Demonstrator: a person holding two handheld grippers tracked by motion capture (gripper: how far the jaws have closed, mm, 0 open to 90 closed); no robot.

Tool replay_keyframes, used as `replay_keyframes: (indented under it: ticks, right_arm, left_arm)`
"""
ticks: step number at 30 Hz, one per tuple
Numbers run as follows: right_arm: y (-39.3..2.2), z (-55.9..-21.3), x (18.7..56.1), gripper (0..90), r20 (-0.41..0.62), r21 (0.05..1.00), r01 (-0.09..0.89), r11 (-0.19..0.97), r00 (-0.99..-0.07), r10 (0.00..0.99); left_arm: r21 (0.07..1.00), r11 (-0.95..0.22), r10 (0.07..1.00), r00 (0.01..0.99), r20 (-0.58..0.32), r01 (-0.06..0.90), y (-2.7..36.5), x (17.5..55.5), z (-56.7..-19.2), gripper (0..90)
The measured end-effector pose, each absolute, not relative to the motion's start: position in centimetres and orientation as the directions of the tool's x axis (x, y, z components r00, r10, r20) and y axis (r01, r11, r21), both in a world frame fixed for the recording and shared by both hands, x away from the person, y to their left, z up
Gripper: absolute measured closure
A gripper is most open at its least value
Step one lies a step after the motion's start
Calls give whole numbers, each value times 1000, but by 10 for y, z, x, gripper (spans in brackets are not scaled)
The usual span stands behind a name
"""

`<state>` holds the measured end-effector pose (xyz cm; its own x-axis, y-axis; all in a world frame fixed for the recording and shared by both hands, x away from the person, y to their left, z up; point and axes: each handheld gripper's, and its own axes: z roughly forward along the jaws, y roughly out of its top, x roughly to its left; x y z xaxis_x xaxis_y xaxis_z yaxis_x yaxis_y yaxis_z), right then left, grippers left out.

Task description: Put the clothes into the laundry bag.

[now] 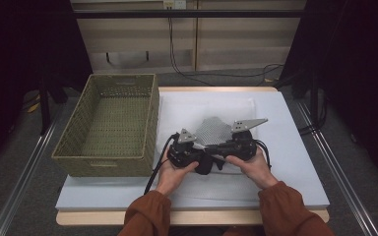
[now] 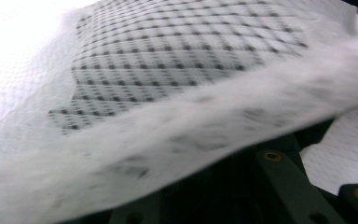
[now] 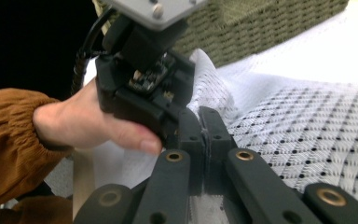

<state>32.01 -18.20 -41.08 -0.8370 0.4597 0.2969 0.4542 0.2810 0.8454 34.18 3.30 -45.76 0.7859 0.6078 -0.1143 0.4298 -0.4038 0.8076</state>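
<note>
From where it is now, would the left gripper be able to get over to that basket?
Probably yes. The basket stands open just left of the left gripper, with nothing between them, but its jaws seem caught up in the cloth, which the right gripper also pinches.

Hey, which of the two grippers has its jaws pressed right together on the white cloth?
The right gripper: its jaws meet, pinching the white cloth's edge. The left gripper differs: cloth drapes over it, hiding its jaws.
</note>
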Motion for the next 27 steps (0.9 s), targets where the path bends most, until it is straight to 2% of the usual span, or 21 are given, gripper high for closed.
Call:
replay_keyframes:
  ticks: [2, 7, 8, 13, 21, 27]
  right_arm:
    - [-184, -412, 319, 891, 295, 842, 459, 283, -832, 469]
    - [-188, -414, 320, 891, 304, 839, 468, 278, -826, 474]
    - [-189, -415, 320, 891, 307, 836, 472, 280, -825, 475]
    - [-188, -420, 322, 890, 314, 827, 482, 289, -823, 474]
    - [-191, -421, 323, 888, 315, 827, 485, 283, -818, 481]
    - [-191, -421, 324, 888, 315, 826, 485, 288, -819, 479]
  left_arm:
    - [810, -387, 623, 772, -123, 440, 32, 344, -459, 727]
    - [783, -441, 632, 771, -76, 439, 32, 345, -466, 707]
    - [780, -436, 634, 768, -89, 450, 32, 345, -468, 697]
    - [762, -426, 642, 757, -126, 488, 35, 341, -471, 589]
    - [760, -478, 593, 800, -92, 441, 44, 325, -457, 387]
    - [755, -514, 546, 834, -79, 407, 53, 308, -453, 333]
